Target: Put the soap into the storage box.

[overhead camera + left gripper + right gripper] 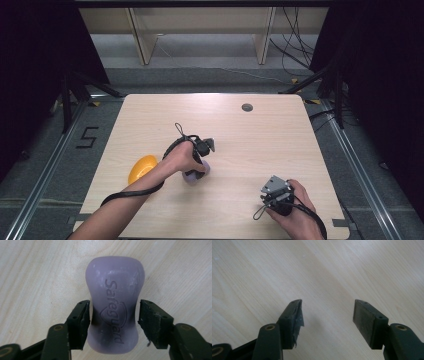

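A purple bar of soap [113,297] stamped "Safeguard" lies flat on the wooden table, seen in the high view as a purple lump [192,177] under the person's left hand. My left gripper [113,315] points down at it with a jaw on each side of the soap's narrow waist. The left pad [83,320] is at the soap's edge and the right pad [150,320] stands a little off it, so the gripper is open. My right gripper [327,315] is open over bare table, near the front right [276,192].
A rounded yellow-orange object [142,168] lies left of the soap, beside the left forearm. A small round hole [247,107] is set in the table [280,140] near its far edge. Dark stands and cables surround the table.
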Motion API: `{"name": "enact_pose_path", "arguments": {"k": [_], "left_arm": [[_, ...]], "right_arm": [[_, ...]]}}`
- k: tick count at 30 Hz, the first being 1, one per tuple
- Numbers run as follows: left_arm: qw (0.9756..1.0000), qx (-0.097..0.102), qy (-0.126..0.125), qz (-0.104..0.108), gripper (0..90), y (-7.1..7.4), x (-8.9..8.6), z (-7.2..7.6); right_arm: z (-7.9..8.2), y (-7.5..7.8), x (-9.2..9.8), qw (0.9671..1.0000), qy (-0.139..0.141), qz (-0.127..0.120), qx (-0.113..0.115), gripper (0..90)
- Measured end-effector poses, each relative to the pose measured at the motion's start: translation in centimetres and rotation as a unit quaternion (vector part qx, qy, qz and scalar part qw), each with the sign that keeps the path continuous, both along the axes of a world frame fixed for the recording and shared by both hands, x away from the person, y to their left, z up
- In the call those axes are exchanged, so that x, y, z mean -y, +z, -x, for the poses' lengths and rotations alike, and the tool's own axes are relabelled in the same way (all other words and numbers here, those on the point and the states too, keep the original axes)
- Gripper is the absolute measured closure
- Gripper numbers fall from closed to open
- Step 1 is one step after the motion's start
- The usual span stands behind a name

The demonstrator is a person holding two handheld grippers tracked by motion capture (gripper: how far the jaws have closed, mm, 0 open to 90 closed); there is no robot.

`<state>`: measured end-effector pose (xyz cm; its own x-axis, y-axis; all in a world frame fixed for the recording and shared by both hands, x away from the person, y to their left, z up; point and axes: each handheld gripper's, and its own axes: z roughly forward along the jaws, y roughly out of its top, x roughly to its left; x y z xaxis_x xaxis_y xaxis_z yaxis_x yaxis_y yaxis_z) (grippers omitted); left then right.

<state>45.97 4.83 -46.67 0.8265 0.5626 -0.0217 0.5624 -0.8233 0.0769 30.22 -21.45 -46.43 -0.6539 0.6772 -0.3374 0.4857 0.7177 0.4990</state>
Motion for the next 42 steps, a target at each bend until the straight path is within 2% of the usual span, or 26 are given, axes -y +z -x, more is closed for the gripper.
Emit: {"name": "enact_pose_path", "arguments": {"k": [1,2,10,11,16,17,21,24,26,29,30,31,33,42], "left_arm": [[0.9999,-0.007,0.011,-0.001,43.4,-0.1,0.0,0.1],[1.0,-0.005,0.002,-0.003,43.4,-0.2,0.0,-0.1],[0.9998,-0.017,0.009,0.0,46.8,-0.7,-0.1,-0.4],[0.9995,-0.022,0.024,0.006,46.8,-0.7,-0.1,-0.2],[0.9985,-0.027,0.044,0.015,47.7,-0.7,-0.3,-0.1],[0.9989,-0.021,0.039,0.013,47.7,-0.7,-0.3,0.0],[0.9981,-0.015,0.056,0.023,48.0,-0.3,-0.1,0.4],[0.9977,-0.013,0.063,0.021,48.1,0.0,0.0,0.5],[0.9974,-0.001,0.071,0.013,48.2,0.4,0.1,0.8],[0.9969,0.004,0.077,0.016,48.3,0.5,0.0,1.0],[0.9958,0.002,0.089,0.021,48.3,0.6,-0.1,1.2],[0.9958,0.002,0.089,0.021,48.3,0.6,-0.1,1.2],[0.9945,0.009,0.1,0.029,48.4,0.6,-0.3,1.4],[0.9927,0.008,0.112,0.044,48.5,1.5,-1.0,1.6]], "right_arm": [[0.0,0.0,0.0,1.0,0.0,0.0,0.0,41.0],[0.0,0.0,0.0,1.0,0.0,0.0,0.0,41.0],[0.0,-0.1,0.0,1.0,-0.001,0.001,-0.005,40.6],[0.0,-0.1,0.0,1.0,-0.001,0.001,-0.006,40.6],[0.0,-0.1,0.0,1.0,-0.001,0.002,-0.004,40.4],[0.0,-0.1,0.0,1.0,-0.001,0.002,-0.004,40.4],[0.0,-0.1,0.0,1.0,-0.001,0.002,-0.003,40.3],[0.0,-0.1,0.0,1.0,-0.002,0.002,-0.003,40.3],[0.0,0.0,0.0,1.0,-0.002,0.001,-0.002,40.3],[0.0,0.0,0.0,1.0,-0.002,0.001,-0.002,40.3],[0.0,0.0,0.1,1.0,0.0,0.002,0.001,40.3],[0.0,0.0,0.1,1.0,0.0,0.002,0.001,40.3],[0.0,0.0,0.1,1.0,-0.001,0.001,-0.001,40.3],[0.0,-0.1,0.0,1.0,-0.002,0.001,-0.001,40.3]]}}
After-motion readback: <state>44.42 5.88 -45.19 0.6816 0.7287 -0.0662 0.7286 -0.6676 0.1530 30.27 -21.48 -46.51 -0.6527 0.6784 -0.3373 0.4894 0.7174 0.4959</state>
